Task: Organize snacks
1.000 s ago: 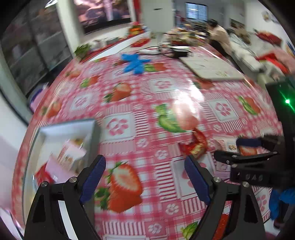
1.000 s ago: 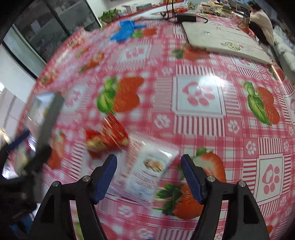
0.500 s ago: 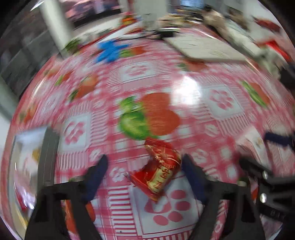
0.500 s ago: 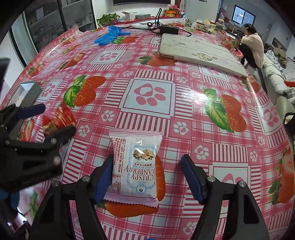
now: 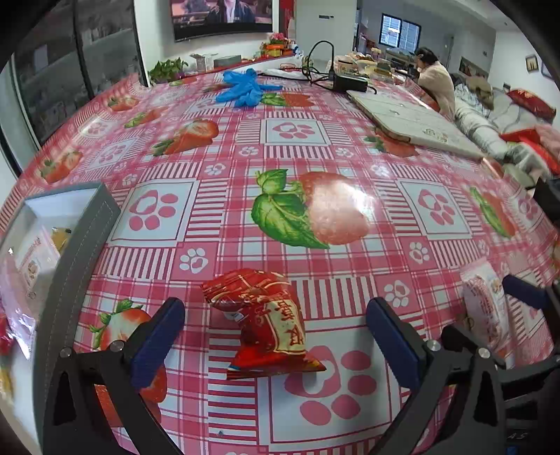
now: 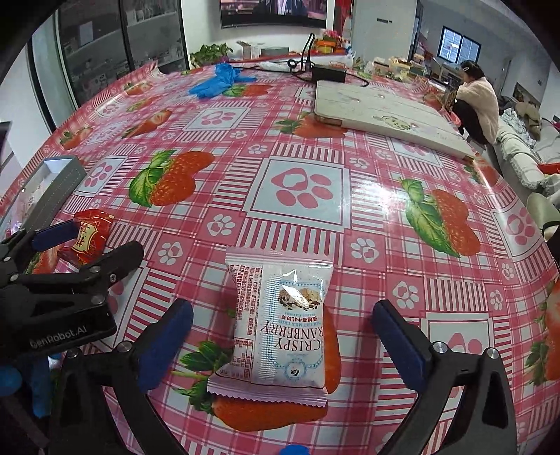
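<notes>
While both hand-held grippers [image 5: 276, 336] [image 6: 281, 332] gape empty, jaws just widened, strawberry-print tablecloth [image 5: 297, 196], wall screen [image 5: 224, 14], cluttered room.

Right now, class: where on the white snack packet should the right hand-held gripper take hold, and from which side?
Grip the white snack packet across its plump middle, coming from above. It lies flat, long edges facing the open fingers; the crimped ends are thin.

A table [image 5: 297, 147] in strawberry-and-paw oilcloth carries a red snack packet [image 5: 266, 315] and a white cranberry packet [image 6: 280, 322] near its near edge, a grey box [image 5: 80, 252] at the left edge, blue gloves [image 5: 245, 87] and a pale flat board [image 5: 409, 122] toward the far edge.
</notes>
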Demonstrator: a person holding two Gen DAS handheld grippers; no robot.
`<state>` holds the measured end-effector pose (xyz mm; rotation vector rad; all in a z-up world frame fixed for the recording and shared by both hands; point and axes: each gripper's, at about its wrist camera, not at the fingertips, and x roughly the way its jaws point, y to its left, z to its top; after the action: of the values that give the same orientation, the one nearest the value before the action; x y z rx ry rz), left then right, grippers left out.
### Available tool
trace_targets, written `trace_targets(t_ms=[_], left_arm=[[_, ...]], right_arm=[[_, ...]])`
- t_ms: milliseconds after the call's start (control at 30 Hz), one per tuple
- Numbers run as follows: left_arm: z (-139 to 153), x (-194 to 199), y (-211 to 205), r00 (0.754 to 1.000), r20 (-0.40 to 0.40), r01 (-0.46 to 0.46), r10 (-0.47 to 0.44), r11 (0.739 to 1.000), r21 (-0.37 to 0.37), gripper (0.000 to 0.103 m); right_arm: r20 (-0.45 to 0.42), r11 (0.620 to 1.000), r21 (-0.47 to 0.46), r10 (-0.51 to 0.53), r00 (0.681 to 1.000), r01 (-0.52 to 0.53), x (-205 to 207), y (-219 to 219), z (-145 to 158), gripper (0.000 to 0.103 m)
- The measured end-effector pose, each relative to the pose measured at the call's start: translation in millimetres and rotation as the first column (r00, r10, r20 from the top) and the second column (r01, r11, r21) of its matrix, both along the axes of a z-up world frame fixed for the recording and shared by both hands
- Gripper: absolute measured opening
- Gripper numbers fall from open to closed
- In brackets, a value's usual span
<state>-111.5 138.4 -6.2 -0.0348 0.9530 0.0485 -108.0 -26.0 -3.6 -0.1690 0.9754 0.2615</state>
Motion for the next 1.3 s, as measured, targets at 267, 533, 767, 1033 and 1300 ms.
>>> trace_targets(t_ms=[267, 533, 767, 1033, 1300], left_arm=[[0.2, -0.4, -1.5, 1.0, 0.001, 0.001, -0.001, 1.0, 0.007, 0.103], [-0.1, -0.7, -0.7, 1.0, 0.001, 0.001, -0.001, 1.0, 0.006, 0.103], [-0.2, -0.6, -0.6, 1.0, 0.001, 0.002, -0.002, 1.0, 0.006, 0.103], [-0.2, -0.5, -1.2, 1.0, 0.001, 0.002, -0.002, 1.0, 0.005, 0.103], [-0.1, -0.8, -0.8, 1.0, 0.001, 0.002, -0.002, 1.0, 0.005, 0.103]], right_arm=[[0.026, 1.0, 0.007, -0.007, 1.0, 0.007, -1.5, 0.0, -0.6, 0.103], [0.027, 1.0, 0.007, -0.007, 1.0, 0.007, -1.5, 0.0, -0.9, 0.103], [0.027, 1.0, 0.007, -0.007, 1.0, 0.007, -1.7, 0.0, -0.9, 0.103], [0.027, 1.0, 0.007, -0.007, 1.0, 0.007, -1.7, 0.0, -0.8, 0.103], [0.027, 1.0, 0.008, -0.007, 1.0, 0.007, -1.7, -0.1, -0.8, 0.103]])
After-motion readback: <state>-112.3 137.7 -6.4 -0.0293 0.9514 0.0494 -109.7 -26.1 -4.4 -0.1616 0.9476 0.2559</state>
